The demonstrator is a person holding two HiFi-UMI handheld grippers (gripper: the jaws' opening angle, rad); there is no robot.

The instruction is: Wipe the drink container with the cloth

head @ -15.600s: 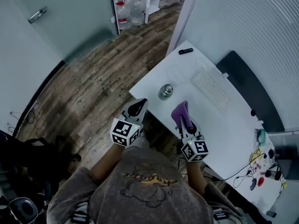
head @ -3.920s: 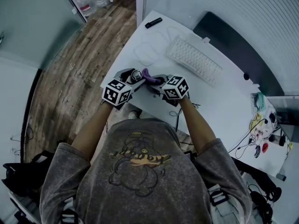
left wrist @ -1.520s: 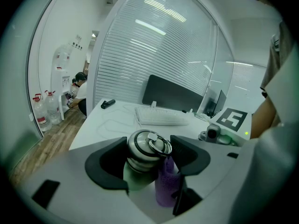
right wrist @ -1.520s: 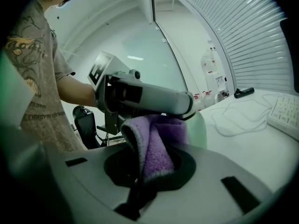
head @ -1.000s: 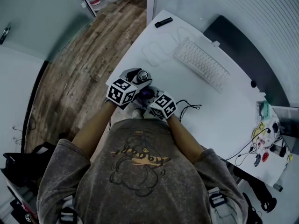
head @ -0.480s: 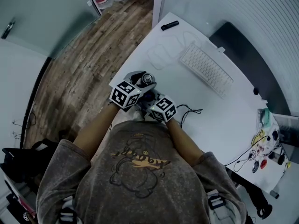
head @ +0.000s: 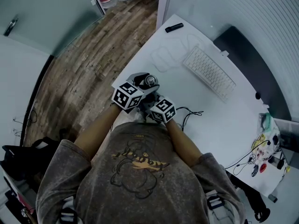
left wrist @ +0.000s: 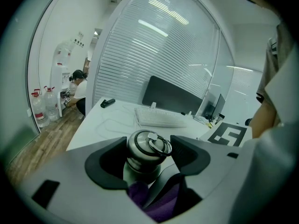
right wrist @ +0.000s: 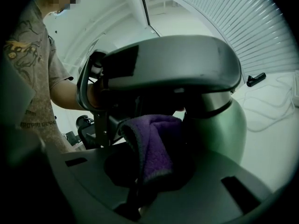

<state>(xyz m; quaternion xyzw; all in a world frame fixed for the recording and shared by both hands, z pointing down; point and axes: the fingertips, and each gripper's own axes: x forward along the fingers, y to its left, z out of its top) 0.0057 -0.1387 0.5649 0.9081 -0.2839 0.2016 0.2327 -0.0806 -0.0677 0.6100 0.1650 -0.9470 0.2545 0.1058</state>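
The drink container (head: 149, 81) is a steel flask with a ring lid, at the near left edge of the white table (head: 219, 120). My left gripper (left wrist: 148, 158) is shut on the drink container (left wrist: 145, 154), one jaw on each side of its neck. My right gripper (right wrist: 145, 171) is shut on a folded purple cloth (right wrist: 154, 148) and holds it against the lower side of the drink container (right wrist: 224, 125). In the left gripper view the purple cloth (left wrist: 156, 200) shows just under the flask. In the head view the two marker cubes hide most of the cloth.
A white keyboard (head: 209, 73) lies across the table's middle, with a thin cable loop (head: 163, 59) and a black marker (head: 174, 27) beyond it. A black cable (head: 191, 112) lies beside my right gripper. Small clutter (head: 266, 153) sits at the far right. Wooden floor (head: 84, 78) lies to the left.
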